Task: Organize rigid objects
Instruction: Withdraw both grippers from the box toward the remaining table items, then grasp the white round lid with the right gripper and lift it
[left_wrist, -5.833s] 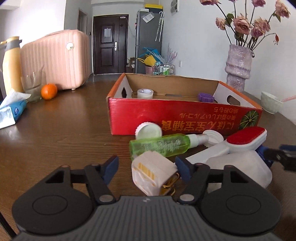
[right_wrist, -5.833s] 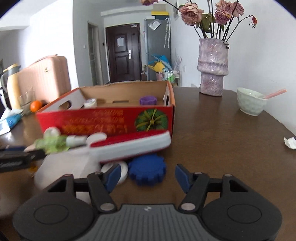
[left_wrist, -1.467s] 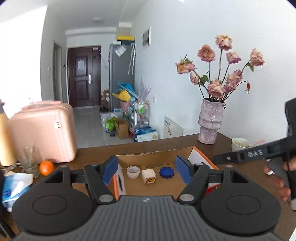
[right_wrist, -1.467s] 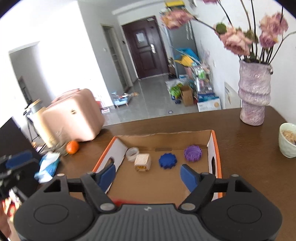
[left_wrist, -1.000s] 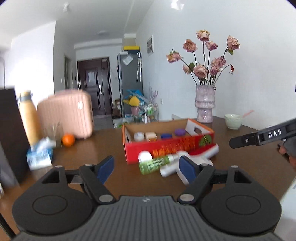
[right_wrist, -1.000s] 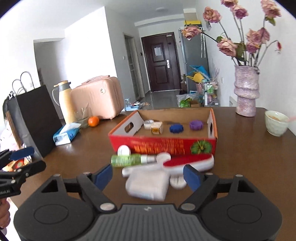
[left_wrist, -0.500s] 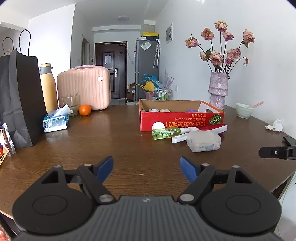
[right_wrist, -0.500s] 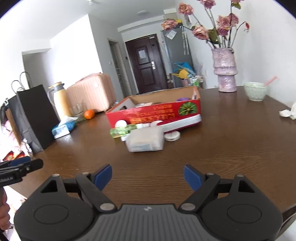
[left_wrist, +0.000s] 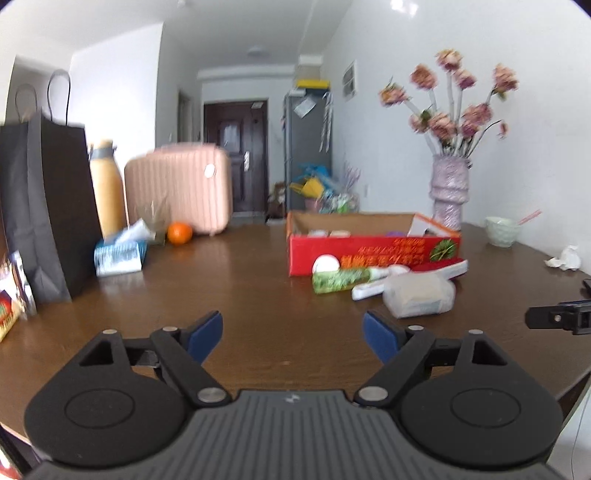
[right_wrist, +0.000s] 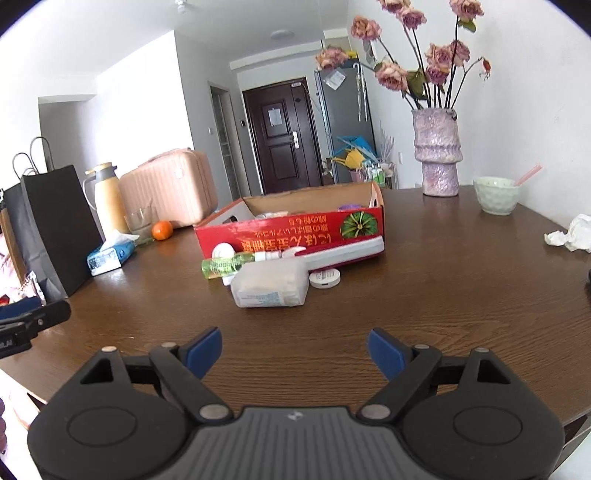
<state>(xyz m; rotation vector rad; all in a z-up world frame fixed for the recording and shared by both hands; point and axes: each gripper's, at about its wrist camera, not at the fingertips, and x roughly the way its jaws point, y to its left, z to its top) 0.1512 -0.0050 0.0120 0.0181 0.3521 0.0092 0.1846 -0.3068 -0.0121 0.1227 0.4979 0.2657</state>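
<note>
Only our right view shows the small white round tin (right_wrist: 324, 277) behind the white packet (right_wrist: 270, 283), near the red box (right_wrist: 291, 232) mid-bench (right_wrist: 443, 295). Our left tool (left_wrist: 292, 331) is opening over bare wood, nothing between its jaws; our right tool (right_wrist: 295, 347) hovers open and empty, both tilted slightly down.

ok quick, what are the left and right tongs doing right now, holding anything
left tongs: opening, nothing between them.
right tongs: open, empty, above the bare table.

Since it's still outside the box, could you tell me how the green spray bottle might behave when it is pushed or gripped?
The green spray bottle lies on its side on the table, so it would probably roll. It looks like smooth clear plastic, possibly slippery and light.
</note>
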